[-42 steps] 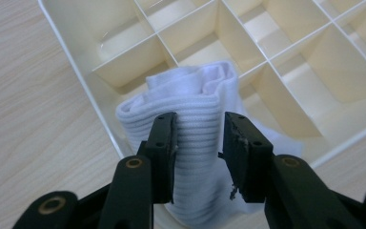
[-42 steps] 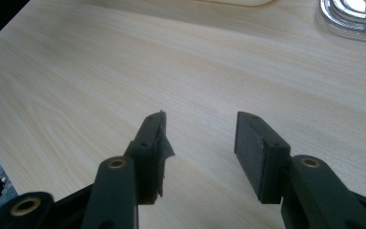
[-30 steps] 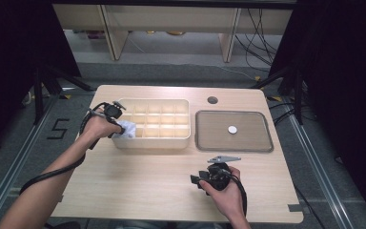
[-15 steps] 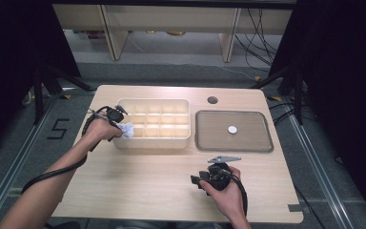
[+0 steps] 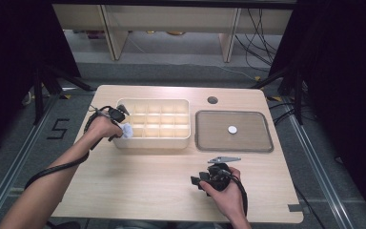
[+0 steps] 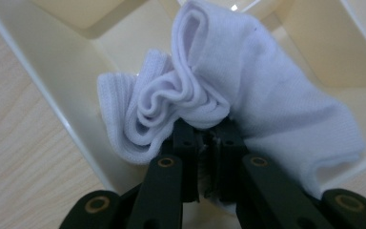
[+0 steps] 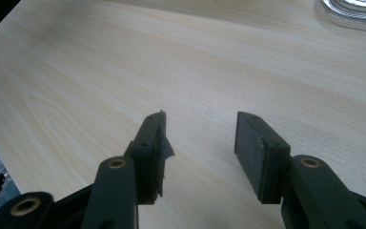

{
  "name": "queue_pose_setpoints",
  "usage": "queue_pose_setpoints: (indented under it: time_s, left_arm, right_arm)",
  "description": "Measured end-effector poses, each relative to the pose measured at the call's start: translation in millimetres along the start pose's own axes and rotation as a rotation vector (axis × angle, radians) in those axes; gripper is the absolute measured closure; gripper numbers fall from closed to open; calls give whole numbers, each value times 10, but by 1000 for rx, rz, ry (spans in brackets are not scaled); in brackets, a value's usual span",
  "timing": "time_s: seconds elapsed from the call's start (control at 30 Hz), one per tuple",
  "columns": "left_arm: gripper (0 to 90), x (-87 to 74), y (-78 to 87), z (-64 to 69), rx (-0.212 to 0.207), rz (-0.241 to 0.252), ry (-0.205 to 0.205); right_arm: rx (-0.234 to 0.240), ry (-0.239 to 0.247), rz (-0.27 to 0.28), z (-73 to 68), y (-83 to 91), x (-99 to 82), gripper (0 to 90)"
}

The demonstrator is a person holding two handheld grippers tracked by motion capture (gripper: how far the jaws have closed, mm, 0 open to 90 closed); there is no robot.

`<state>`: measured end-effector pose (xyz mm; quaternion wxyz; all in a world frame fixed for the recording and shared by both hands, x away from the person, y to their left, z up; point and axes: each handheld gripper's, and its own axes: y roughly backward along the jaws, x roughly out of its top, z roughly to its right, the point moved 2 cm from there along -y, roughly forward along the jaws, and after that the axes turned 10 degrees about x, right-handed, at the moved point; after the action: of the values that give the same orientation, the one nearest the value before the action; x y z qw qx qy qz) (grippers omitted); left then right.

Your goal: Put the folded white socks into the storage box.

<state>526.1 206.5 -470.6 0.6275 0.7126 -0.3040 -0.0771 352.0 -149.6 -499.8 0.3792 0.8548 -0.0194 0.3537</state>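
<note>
A white sock [image 6: 248, 86] is bunched in the left end compartment of the cream divided box [image 5: 152, 142]. My left gripper [image 6: 204, 136] is shut on its folds; the jaws have just been closing with the sock between them. In the high view the left gripper [image 5: 120, 123] sits at the box's left end with the sock [image 5: 127, 130] under it. The right gripper [image 7: 200, 136] is open over bare wood with nothing between its pads. It rests near the table's front edge [image 5: 198, 181], pointing left.
A grey tray [image 5: 233, 149] right of the box holds a small white disc [image 5: 232, 129]. A round cable hole [image 5: 212, 100] lies behind it. The box wall [image 6: 43, 86] stands close on the left of my left jaws. Dark floor and cables surround the table.
The left hand has edged toward the box's left end, and the sock looks more tightly bunched in the jaws. The right hand has not moved.
</note>
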Motion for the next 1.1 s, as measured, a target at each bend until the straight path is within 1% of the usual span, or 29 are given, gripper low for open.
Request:
queue_pose_setpoints:
  time_s: [0.07,0.1,0.13,0.17,0.2,0.23,0.27,0.3,0.33,0.37,0.43,0.47,0.5,0.53,0.57,0.6,0.63,0.67,0.7,0.77,0.8,0.87,0.9,0.93,0.97,1.0,1.03,1.07,1.1]
  left_arm:
    - [827,-1,-8,14,1,-2,8]
    - [827,-3,-12,14,-1,-2,11]
    - [827,-5,-13,6,-6,-7,11]
    - [827,-10,-25,6,-12,-1,26]
    - [827,-10,-23,2,-18,-6,31]
    - [826,-13,-23,-4,-20,-8,31]
    - [826,-14,-23,-5,-21,-6,33]
    - [825,-16,-21,-9,-25,-4,36]
    - [823,-14,-11,-30,-26,-8,24]
    - [821,-22,3,-51,-41,-7,33]
    - [812,-43,32,-84,-71,10,67]
    - [801,-53,43,-98,-79,19,72]
    - [795,-65,61,-107,-91,37,96]
    - [783,-74,78,-110,-99,38,111]
    - [773,-79,101,-124,-102,42,110]
    - [758,-81,130,-128,-104,51,124]
    - [743,-79,145,-127,-103,63,131]
    - [731,-83,174,-132,-101,64,126]
    - [715,-82,202,-136,-98,75,128]
    - [671,-76,276,-155,-93,108,121]
    - [665,-72,325,-162,-89,125,120]
    - [649,-53,430,-184,-77,165,84]
    - [643,-42,484,-177,-76,183,75]
    - [638,-30,528,-146,-82,197,74]
    - [629,-13,563,-100,-101,204,68]
    - [616,-1,572,-71,-106,208,59]
    - [604,16,576,-15,-115,200,52]
    - [597,24,574,2,-118,189,27]
    - [594,37,562,22,-117,176,9]
  right_arm:
    - [2,3,9,9,-5,-2,548]
    - [-8,-14,-5,1,5,-5,547]
    - [2,-1,-1,8,3,-3,546]
    - [3,-2,-1,7,5,-3,546]
    - [-4,-7,1,-1,8,-3,545]
    - [-7,-2,0,2,12,-2,544]
    - [-11,-20,3,-8,9,-5,544]
    - [-6,-19,-12,-3,13,-4,543]
    - [-5,-19,-12,-3,11,-5,543]
    - [2,-9,-8,1,7,-6,542]
    - [6,-11,-8,2,6,-8,541]
    - [4,-1,-6,9,5,-5,540]
    - [6,-3,-6,7,6,-3,540]
    - [3,-13,-10,3,11,-1,540]
    - [-3,-23,-13,-1,11,1,540]
    - [4,-3,-5,6,7,5,540]
    - [3,-3,-4,3,7,7,540]
    - [13,-8,4,-3,2,5,539]
    - [5,-6,-2,-9,10,7,539]
    - [4,-12,2,-19,12,7,538]
    - [-3,3,6,-14,9,11,538]
    - [7,-9,-6,-33,25,15,538]
    - [11,6,2,-26,23,19,537]
    - [7,5,2,-25,22,19,537]
    - [0,-11,-6,-32,25,18,536]
    - [6,2,-1,-27,25,20,536]
    - [6,0,0,-31,31,20,535]
    - [1,2,2,-29,34,21,535]
    - [-6,1,17,-33,29,22,534]
